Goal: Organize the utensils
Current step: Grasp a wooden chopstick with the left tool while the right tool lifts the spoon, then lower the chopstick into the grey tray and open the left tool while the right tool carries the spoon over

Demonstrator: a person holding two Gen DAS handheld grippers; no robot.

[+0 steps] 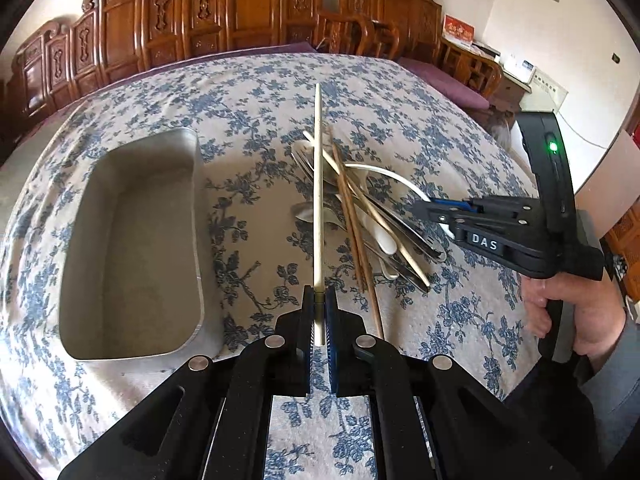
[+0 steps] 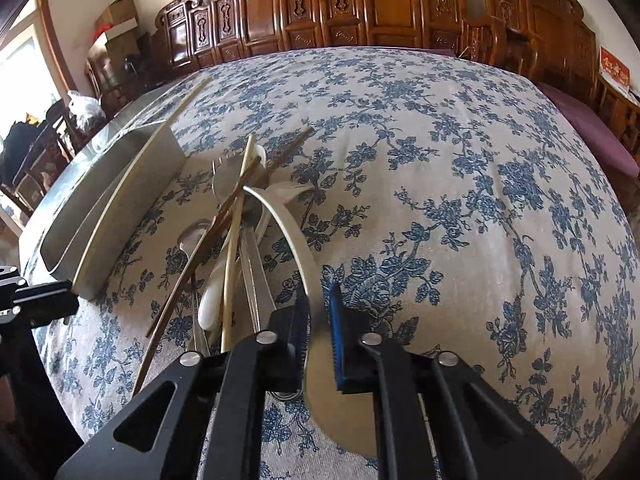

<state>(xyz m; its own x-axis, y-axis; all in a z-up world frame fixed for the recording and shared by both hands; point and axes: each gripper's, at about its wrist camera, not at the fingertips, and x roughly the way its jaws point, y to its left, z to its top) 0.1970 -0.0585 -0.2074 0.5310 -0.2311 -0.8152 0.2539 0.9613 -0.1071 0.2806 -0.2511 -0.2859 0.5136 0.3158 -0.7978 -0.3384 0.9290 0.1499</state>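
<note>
While the left gripper (image 1: pixel 319 304) has its jaws clenched on one pale wooden chopstick (image 1: pixel 318 184) lifted over the pile, the right gripper (image 2: pixel 320 308) has its jaws nearly closed around one white curved plastic strip (image 2: pixel 280 220); contact cannot be told. Beside them lies the heap of metal spoons and forks (image 1: pixel 360 216), with two brown chopsticks (image 1: pixel 352 220) and another pale one. One empty rectangular metal tray (image 1: pixel 132 248) sits left, on the blue-flowered tablecloth (image 1: pixel 248 92) of the table. Carved wooden chairs (image 1: pixel 224 8) line the wall.
</note>
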